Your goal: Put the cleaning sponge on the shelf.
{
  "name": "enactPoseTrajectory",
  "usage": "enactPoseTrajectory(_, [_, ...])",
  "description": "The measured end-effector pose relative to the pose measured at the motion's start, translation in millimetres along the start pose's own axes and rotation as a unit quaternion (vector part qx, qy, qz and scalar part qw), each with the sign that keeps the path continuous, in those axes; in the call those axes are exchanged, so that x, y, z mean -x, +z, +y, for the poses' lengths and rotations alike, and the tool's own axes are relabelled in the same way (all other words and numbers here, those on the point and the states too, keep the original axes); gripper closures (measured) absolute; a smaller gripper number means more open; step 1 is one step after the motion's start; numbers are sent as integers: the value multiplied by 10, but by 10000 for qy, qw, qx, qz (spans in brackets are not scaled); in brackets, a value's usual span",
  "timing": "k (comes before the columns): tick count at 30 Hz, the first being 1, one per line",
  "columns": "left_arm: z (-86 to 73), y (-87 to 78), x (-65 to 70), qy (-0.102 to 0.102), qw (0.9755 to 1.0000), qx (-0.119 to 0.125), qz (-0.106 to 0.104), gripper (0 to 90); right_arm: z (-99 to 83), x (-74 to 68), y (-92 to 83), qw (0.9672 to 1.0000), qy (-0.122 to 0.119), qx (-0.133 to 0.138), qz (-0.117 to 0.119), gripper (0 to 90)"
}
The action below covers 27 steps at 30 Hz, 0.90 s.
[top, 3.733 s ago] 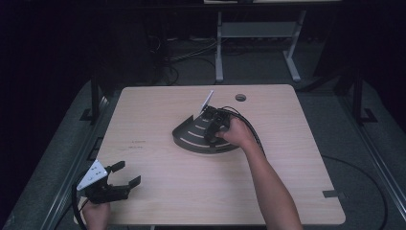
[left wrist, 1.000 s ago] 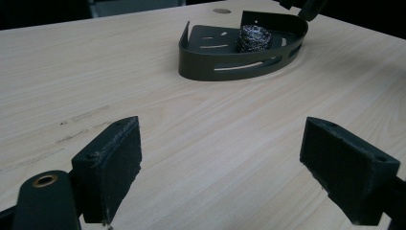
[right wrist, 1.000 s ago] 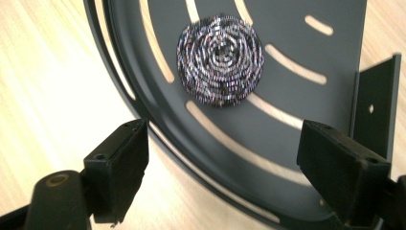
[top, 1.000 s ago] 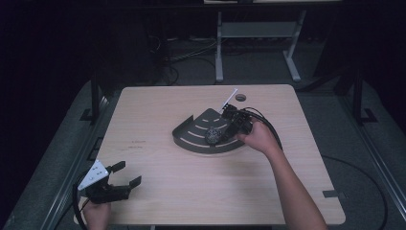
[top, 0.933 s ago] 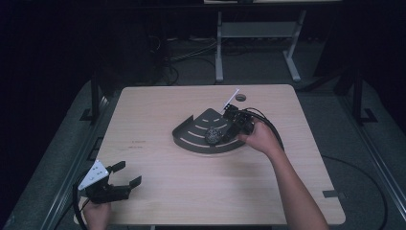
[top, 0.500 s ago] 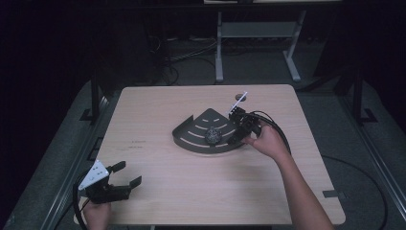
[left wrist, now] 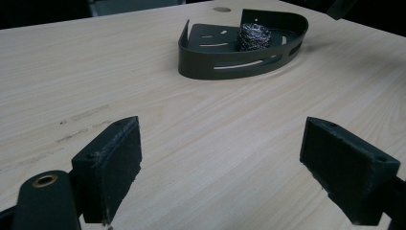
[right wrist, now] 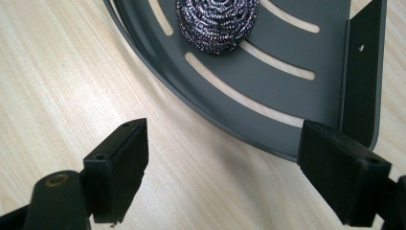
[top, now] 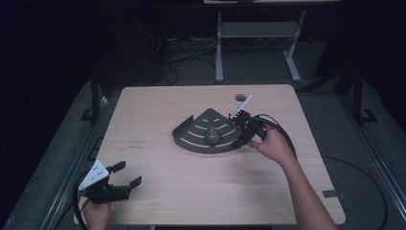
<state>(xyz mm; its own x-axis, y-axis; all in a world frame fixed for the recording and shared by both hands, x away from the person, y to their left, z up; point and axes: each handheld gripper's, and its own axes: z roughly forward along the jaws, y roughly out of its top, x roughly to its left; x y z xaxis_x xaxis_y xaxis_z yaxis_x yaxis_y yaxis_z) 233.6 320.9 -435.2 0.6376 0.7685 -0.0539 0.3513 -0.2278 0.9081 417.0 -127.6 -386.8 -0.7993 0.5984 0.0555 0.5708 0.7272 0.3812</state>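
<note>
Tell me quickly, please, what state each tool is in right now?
Left tool: open, holding nothing, above bare table.
Right tool: open, holding nothing, at the rim of the corner shelf tray with the steel scourer.

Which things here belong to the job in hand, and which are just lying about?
In the job:
- steel wool scourer, lying in the tray
- dark corner tray with slotted floor
- right gripper, jaws open at the tray's edge

Lying about:
- left gripper, open near the table's front corner, apart from the tray
- round hole in the table
- metal stand behind the table
</note>
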Motion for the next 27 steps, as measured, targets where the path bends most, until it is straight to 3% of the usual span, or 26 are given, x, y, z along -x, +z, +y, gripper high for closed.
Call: enactPoseTrajectory(27, [-1, 3, -1, 8, 10000, -24, -2, 137, -385, -28, -6, 9998, 170, 76, 45, 176])
